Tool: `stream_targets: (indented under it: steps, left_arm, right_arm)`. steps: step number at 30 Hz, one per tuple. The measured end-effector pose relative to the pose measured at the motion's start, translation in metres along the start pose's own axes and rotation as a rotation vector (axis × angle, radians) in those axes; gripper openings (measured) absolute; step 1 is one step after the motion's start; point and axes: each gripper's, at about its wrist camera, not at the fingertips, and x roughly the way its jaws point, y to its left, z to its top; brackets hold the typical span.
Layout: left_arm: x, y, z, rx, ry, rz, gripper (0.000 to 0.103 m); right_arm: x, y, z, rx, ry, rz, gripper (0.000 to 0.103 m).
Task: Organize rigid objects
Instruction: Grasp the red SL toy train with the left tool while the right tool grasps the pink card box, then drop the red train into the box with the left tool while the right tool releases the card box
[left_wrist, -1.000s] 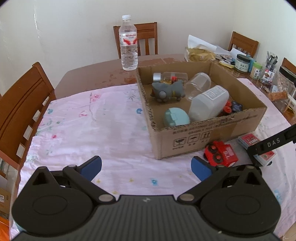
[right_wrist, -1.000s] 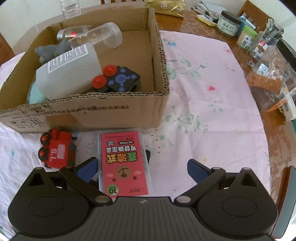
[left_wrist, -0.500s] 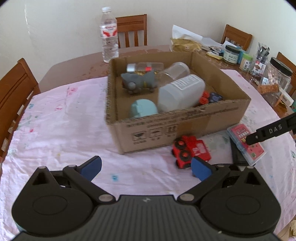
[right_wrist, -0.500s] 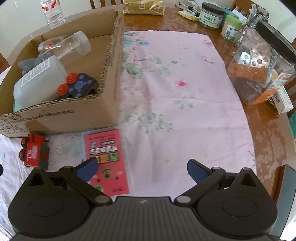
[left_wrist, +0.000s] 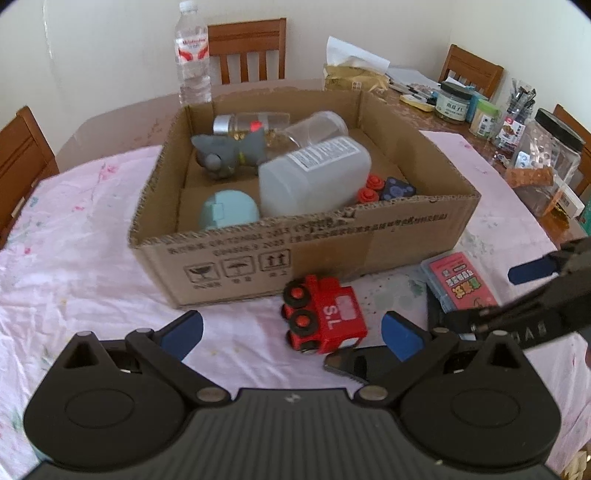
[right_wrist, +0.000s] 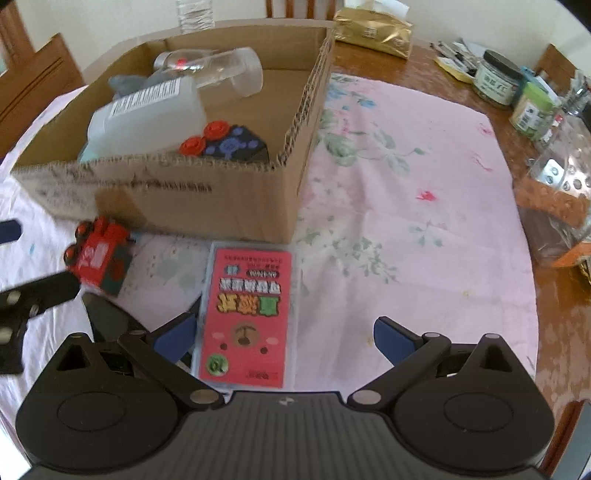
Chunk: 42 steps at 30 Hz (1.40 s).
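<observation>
Swung and closed in since a second ago: left tongs (left_wrist: 291, 330) now aimed at red toy train with black wheels (left_wrist: 323, 317), formerly well off to their 2 o'clock. Right tongs (right_wrist: 282, 338) back squarely over pink-labelled flat plastic case (right_wrist: 245, 315) after a drift to its right half a second ago.

Both tongs spread wide, clamped on nothing. Train on its side on pink floral cloth of surface (left_wrist: 92, 266), just in front of open brown cardboard box (left_wrist: 369, 240), between left fingers' line, closer to the right-hand one. Case flat on cloth at box's 6 o'clock corner, its near end between right fingers, hugging the left pad (right_wrist: 173, 336).

Box already loaded: translucent white plastic jug (left_wrist: 314, 177), grey toy (left_wrist: 229, 153), teal round container (left_wrist: 227, 210), clear jars, dark block with red knobs (left_wrist: 388, 188). Likely reason for layout: stragglers parked beside box for short lift over the low front wall. Dark flat item under train's 5 o'clock side, identity unclear.
</observation>
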Motion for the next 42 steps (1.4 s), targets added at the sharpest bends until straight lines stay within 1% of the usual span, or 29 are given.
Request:
stream_targets:
  steps: [4,5,7,8,9,11,14,17,19,21,23,26,29,31,34,36,39,42]
  left_arm:
    - [0.013,-0.008,0.000,-0.025,0.006,0.011,0.102]
    - [0.016,-0.010,0.000,-0.025,0.008,0.021,0.099]
    - [0.020,-0.010,0.000,-0.051,-0.003,0.015,0.097]
    - [0.023,-0.010,0.001,-0.058,0.007,0.020,0.091]
    - [0.026,-0.010,0.002,-0.058,0.017,0.022,0.079]
    - [0.029,-0.011,0.002,-0.059,0.029,0.015,0.068]
    - [0.032,-0.015,0.000,-0.047,0.025,0.020,0.068]
    - [0.035,-0.018,-0.001,-0.034,0.027,0.023,0.053]
    - [0.034,-0.018,-0.001,-0.023,0.020,0.039,0.049]
    - [0.032,-0.016,-0.001,-0.025,0.017,0.045,0.049]
    - [0.032,-0.010,-0.002,-0.028,0.021,0.055,0.049]
    - [0.030,-0.003,-0.004,-0.035,0.022,0.063,0.049]
    - [0.029,0.001,-0.005,-0.039,0.021,0.066,0.049]
    - [0.030,0.000,-0.005,-0.040,0.019,0.066,0.049]
    - [0.031,-0.001,-0.004,-0.037,0.016,0.064,0.049]
    - [0.030,-0.001,-0.005,-0.033,0.015,0.062,0.049]
    - [0.030,-0.001,-0.004,-0.027,0.016,0.057,0.049]
    - [0.029,-0.001,-0.005,-0.024,0.017,0.053,0.049]
  right_arm:
    - [0.002,-0.005,-0.001,0.008,-0.013,0.037,0.103]
    - [0.002,-0.004,-0.001,-0.001,-0.015,0.038,0.103]
    - [0.002,-0.006,0.000,0.005,-0.018,0.039,0.103]
    - [0.002,-0.006,0.000,-0.001,-0.020,0.042,0.103]
    - [0.002,-0.006,0.000,-0.006,-0.021,0.043,0.103]
    - [0.000,-0.006,-0.001,-0.009,-0.022,0.043,0.103]
    - [-0.005,-0.006,-0.004,-0.012,-0.042,0.044,0.103]
    - [-0.010,-0.003,-0.006,-0.015,-0.069,0.058,0.103]
    - [-0.014,0.002,-0.007,-0.032,-0.097,0.057,0.102]
    - [-0.016,0.009,-0.007,-0.055,-0.115,0.052,0.093]
    - [-0.016,0.016,-0.008,-0.075,-0.131,0.044,0.086]
    - [-0.015,0.024,-0.009,-0.097,-0.149,0.019,0.078]
    - [-0.013,0.026,-0.009,-0.079,-0.148,0.009,0.076]
    - [-0.013,0.025,-0.009,-0.059,-0.151,0.018,0.071]
    - [-0.016,0.024,-0.009,-0.038,-0.156,0.005,0.062]
    - [-0.016,0.022,-0.009,-0.025,-0.153,0.013,0.061]
    - [-0.017,0.023,-0.011,-0.036,-0.151,0.007,0.061]
    - [-0.021,0.024,-0.015,-0.043,-0.146,0.020,0.061]
